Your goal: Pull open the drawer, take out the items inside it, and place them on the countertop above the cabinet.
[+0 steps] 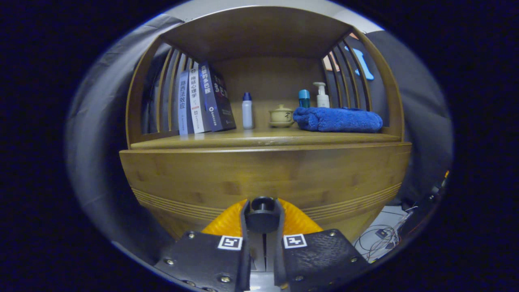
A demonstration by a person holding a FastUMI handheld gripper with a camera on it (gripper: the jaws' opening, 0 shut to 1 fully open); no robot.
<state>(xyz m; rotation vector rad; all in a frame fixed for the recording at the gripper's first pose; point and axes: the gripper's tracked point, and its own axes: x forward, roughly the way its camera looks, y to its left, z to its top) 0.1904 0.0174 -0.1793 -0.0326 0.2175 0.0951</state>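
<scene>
Backdrop: black cloth booth wall behind and beside a bamboo cabinet; tangled cables on the floor off to the right, hard to make out.
Countertop: bare strip along the front edge, above the drawer.
On the countertop, left: three upright books, leaning against the slatted side.
On the countertop, middle: small white bottle with blue cap; lidded ceramic cup just right of it.
On the countertop, right: folded blue towel, hiding the lower parts of a blue-capped bottle and a white pump bottle behind it.
Drawer: closed, contents hidden; curved front with grooved lines low down.
Drawer knob: dark, round, sitting between the fingertips.
Gripper: black fingers clamped on the knob from both sides; orange parts behind them partly covered.
</scene>
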